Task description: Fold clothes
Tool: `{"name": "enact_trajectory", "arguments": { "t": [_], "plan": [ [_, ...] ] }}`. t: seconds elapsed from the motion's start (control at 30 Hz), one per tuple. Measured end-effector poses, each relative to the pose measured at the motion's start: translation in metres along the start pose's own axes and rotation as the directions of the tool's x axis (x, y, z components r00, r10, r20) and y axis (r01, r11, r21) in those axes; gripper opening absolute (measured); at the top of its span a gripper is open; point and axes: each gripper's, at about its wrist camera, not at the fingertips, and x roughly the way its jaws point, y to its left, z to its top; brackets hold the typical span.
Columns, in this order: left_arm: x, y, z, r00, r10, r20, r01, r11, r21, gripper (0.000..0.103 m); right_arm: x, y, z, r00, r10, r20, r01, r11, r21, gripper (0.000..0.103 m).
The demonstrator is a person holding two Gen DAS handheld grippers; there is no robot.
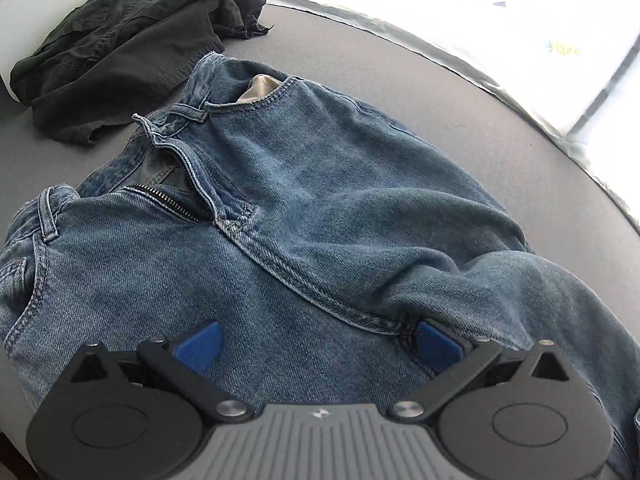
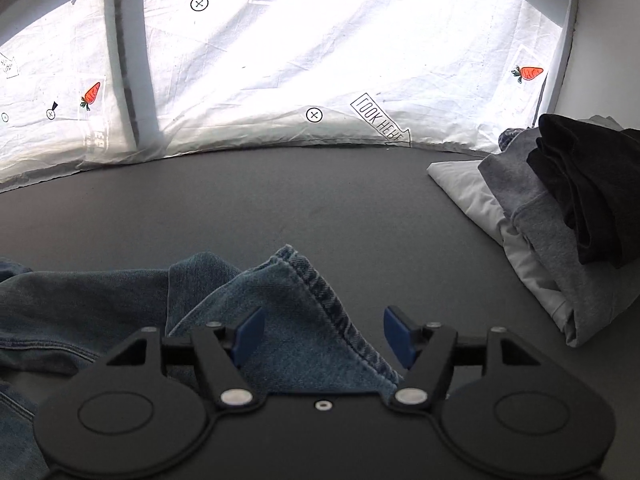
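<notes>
My left gripper (image 1: 318, 342) hangs spread wide over the jeans (image 1: 280, 208) near the crotch seam. My right gripper (image 2: 324, 336) gapes around a hem corner (image 2: 304, 300). Folded pile (image 2: 560, 216) far right; black garment (image 1: 128, 44) far left.

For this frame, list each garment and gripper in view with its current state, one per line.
Jeans: spread on the table, unfolded, fly unzipped, pocket lining showing.
Jeans leg hem: lying between the right gripper's open fingers.
Black garment: crumpled, unfolded, beside the jeans' waistband.
Folded stack: white, grey and black pieces, folded and piled.
Left gripper: open, over the jeans' crotch seam.
Right gripper: open, hem not yet gripped.
</notes>
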Motion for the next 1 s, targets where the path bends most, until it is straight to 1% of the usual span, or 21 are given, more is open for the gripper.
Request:
{"name": "enact_trajectory", "arguments": {
  "t": [0.03,0.07,0.13,0.2,0.27,0.3,0.33,0.43,0.5,0.6,0.67,0.7,0.77,0.87,0.9,0.93,0.97,1.0],
  "plan": [
    [0.004,-0.001,0.004,1.0,0.01,-0.004,-0.01,1.0,-0.001,0.102,0.007,0.002,0.002,0.999,0.032,-0.01,-0.032,0.999,-0.01,0.077],
    [0.007,-0.002,0.007,1.0,0.02,-0.009,-0.02,1.0,0.002,0.102,0.014,0.003,0.004,0.998,0.062,-0.022,-0.062,0.998,-0.013,0.079],
    [0.016,-0.005,0.011,0.999,0.037,-0.03,-0.036,0.999,0.015,0.102,0.032,0.006,0.008,0.992,0.103,-0.078,-0.104,0.994,-0.019,0.085],
    [0.023,-0.006,0.012,0.997,0.057,-0.051,-0.056,0.998,0.022,0.102,0.05,0.008,0.006,0.984,0.114,-0.135,-0.121,0.992,-0.04,0.086],
    [0.027,-0.009,0.011,0.996,0.075,-0.055,-0.073,0.997,0.035,0.102,0.064,0.009,0.002,0.977,0.124,-0.175,-0.134,0.99,-0.046,0.083],
    [0.028,-0.01,0.01,0.995,0.085,-0.057,-0.082,0.996,0.043,0.102,0.067,0.009,-0.001,0.973,0.139,-0.184,-0.149,0.988,-0.04,0.073],
    [0.029,-0.011,0.01,0.994,0.089,-0.056,-0.087,0.995,0.046,0.102,0.068,0.008,-0.002,0.969,0.161,-0.186,-0.17,0.985,-0.029,0.053],
    [0.031,-0.009,0.01,0.994,0.087,-0.062,-0.086,0.996,0.028,0.103,0.062,0.004,-0.002,0.97,0.19,-0.153,-0.196,0.98,-0.024,0.024],
    [0.033,-0.006,0.011,0.994,0.081,-0.071,-0.081,0.997,0.006,0.103,0.057,0.001,0.004,0.976,0.182,-0.118,-0.188,0.981,-0.046,0.01],
    [0.033,-0.006,0.012,0.994,0.083,-0.076,-0.083,0.997,0.0,0.103,0.044,-0.011,0.024,0.996,0.087,-0.014,-0.088,0.993,-0.08,0.008],
    [0.033,-0.006,0.011,0.994,0.082,-0.076,-0.082,0.997,-0.001,0.103,0.037,-0.029,0.041,0.998,-0.004,0.061,0.007,0.999,-0.052,0.007],
    [0.033,-0.005,0.012,0.994,0.08,-0.076,-0.081,0.997,-0.001,0.103,0.034,-0.039,0.05,0.994,-0.053,0.096,0.056,0.998,-0.024,0.007],
    [0.034,-0.005,0.013,0.994,0.079,-0.076,-0.079,0.997,0.001,0.103,0.032,-0.058,0.064,0.976,-0.163,0.143,0.162,0.987,0.017,0.007],
    [0.033,-0.004,0.015,0.994,0.079,-0.081,-0.079,0.997,-0.001,0.103,0.042,-0.076,0.077,0.952,-0.279,0.123,0.28,0.96,0.013,0.009],
    [0.033,-0.004,0.016,0.994,0.077,-0.083,-0.077,0.997,-0.003,0.103,0.048,-0.076,0.078,0.946,-0.307,0.105,0.309,0.951,-0.009,0.013],
    [0.032,-0.003,0.017,0.994,0.074,-0.084,-0.075,0.997,-0.007,0.103,0.053,-0.075,0.078,0.939,-0.334,0.086,0.337,0.941,-0.032,0.021],
    [0.03,-0.002,0.019,0.994,0.068,-0.083,-0.069,0.998,-0.01,0.103,0.057,-0.072,0.075,0.934,-0.349,0.083,0.354,0.934,-0.057,0.026],
    [0.028,-0.001,0.022,0.995,0.059,-0.079,-0.06,0.998,-0.016,0.103,0.058,-0.069,0.073,0.934,-0.346,0.087,0.353,0.933,-0.071,0.038]
  ]
}}
